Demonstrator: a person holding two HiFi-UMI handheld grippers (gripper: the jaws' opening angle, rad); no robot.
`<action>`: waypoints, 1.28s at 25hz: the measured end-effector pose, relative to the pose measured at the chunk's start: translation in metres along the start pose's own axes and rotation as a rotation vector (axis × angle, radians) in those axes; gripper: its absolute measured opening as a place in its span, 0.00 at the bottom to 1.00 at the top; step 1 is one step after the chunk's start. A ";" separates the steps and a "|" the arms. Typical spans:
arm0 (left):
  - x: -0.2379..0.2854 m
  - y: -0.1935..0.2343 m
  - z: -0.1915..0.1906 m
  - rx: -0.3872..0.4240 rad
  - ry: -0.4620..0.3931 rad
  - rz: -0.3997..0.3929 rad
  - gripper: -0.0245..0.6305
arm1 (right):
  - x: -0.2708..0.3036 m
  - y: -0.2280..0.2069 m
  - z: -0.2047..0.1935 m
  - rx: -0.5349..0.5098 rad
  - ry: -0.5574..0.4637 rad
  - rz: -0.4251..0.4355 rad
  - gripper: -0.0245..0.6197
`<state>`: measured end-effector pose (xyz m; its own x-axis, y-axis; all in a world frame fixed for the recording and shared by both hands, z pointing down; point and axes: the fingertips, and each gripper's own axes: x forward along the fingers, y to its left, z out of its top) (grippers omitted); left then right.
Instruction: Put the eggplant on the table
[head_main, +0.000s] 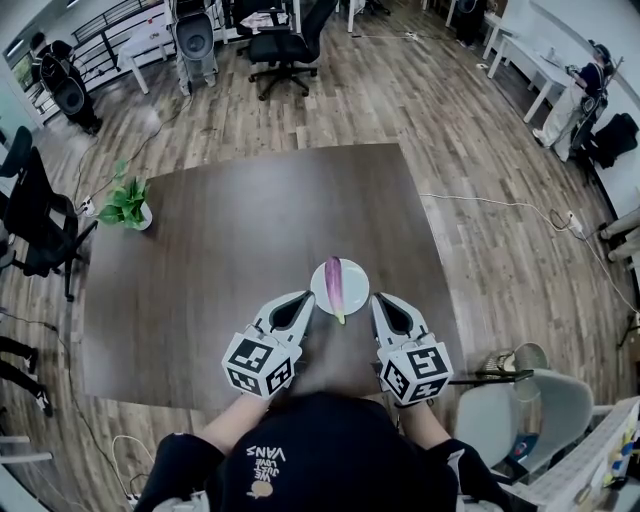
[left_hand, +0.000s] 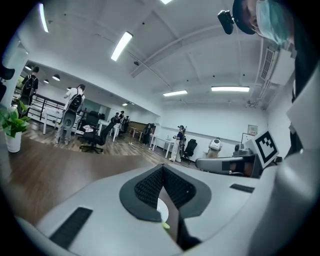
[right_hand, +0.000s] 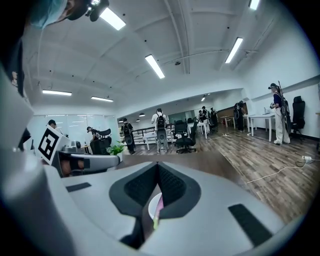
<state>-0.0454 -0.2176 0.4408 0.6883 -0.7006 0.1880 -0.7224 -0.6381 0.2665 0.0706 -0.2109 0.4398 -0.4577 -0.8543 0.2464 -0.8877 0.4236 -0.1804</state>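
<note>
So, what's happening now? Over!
Left gripper and right gripper shut, empty, either side of the white plate. Eggplant lying on it, untouched. Nothing blocking.

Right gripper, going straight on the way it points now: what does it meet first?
The right gripper would probably meet the white plate at its near rim first, then the eggplant lying on it. Depth is hard to judge.

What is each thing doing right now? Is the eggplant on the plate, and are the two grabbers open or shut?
eggplant: lying on the plate, not held.
plate: flat on the table, holding the eggplant.
left gripper: shut, empty, tip near the plate's left side.
right gripper: shut, empty, tip near the plate's right side.
potted plant: upright at the table's left edge.
table: bearing the plate and the potted plant.
</note>
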 end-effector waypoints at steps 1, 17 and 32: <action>0.000 -0.001 0.000 0.005 0.002 -0.001 0.05 | 0.000 0.000 -0.001 0.005 0.005 0.002 0.07; 0.009 0.002 0.001 0.008 0.008 0.000 0.05 | 0.007 -0.008 0.000 -0.003 0.026 0.001 0.07; 0.014 0.005 -0.004 0.004 0.004 0.015 0.05 | 0.013 -0.011 -0.003 0.015 0.007 0.026 0.07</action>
<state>-0.0387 -0.2292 0.4485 0.6779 -0.7086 0.1958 -0.7326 -0.6292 0.2595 0.0743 -0.2260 0.4475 -0.4810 -0.8408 0.2483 -0.8747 0.4409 -0.2011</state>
